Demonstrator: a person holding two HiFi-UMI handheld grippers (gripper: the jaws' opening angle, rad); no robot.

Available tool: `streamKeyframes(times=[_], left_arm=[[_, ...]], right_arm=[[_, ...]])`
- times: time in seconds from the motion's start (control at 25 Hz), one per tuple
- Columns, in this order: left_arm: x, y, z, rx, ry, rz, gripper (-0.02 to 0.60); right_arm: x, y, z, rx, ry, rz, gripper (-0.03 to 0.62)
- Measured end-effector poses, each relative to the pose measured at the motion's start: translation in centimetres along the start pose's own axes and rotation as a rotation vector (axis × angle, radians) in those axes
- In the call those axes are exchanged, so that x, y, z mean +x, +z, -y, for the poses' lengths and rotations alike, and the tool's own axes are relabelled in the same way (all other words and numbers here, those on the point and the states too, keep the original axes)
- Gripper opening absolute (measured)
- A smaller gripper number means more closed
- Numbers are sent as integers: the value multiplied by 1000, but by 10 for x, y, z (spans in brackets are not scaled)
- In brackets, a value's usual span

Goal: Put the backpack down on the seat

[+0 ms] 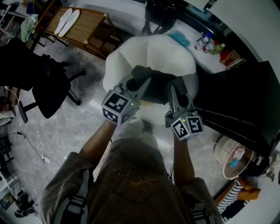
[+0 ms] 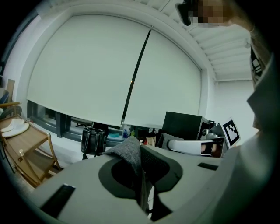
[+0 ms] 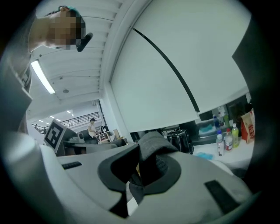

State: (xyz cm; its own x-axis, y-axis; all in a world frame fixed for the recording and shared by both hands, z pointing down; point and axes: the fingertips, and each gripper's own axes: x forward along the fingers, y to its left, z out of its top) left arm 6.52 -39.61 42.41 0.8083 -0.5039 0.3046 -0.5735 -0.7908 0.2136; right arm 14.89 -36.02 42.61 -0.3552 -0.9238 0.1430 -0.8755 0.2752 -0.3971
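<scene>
A dark grey backpack (image 1: 155,89) sits over the white seat (image 1: 151,54), between my two grippers; I cannot tell whether it rests on the seat. My left gripper (image 1: 142,79) is shut on a fold of the backpack's grey fabric (image 2: 127,152), which stands up between its jaws in the left gripper view. In the same way, my right gripper (image 1: 173,89) is shut on another grey fold (image 3: 151,145). Both gripper views look upward past the fabric at white window blinds. The grippers and the person's body hide the lower part of the backpack.
A black office chair (image 1: 48,87) stands to the left, with a wooden rack (image 1: 83,28) behind it. A black bag (image 1: 159,13) sits past the seat. To the right are a black desk (image 1: 245,100), bottles (image 1: 212,46) and a round basket (image 1: 236,159).
</scene>
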Motion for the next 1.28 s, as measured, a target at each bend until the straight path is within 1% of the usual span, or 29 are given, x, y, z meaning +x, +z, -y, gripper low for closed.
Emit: streamKeyframes(times=[0.32, 0.52, 0.92, 1.04, 1.28], left_arm=[[41, -19, -31, -5, -29, -14, 31], [59, -32, -47, -13, -30, -22, 31], [75, -63, -67, -20, -43, -54, 31], [79, -68, -69, -8, -49, -46, 31], [82, -72, -70, -18, -47, -34, 31]], right_arm=[[35, -21, 34, 4, -38, -14, 28], [50, -35, 50, 7, -58, -28, 28], [69, -65, 68, 30, -87, -47, 28], [72, -69, 71, 41, -82, -33, 28], [76, -72, 74, 51, -93, -11, 29]])
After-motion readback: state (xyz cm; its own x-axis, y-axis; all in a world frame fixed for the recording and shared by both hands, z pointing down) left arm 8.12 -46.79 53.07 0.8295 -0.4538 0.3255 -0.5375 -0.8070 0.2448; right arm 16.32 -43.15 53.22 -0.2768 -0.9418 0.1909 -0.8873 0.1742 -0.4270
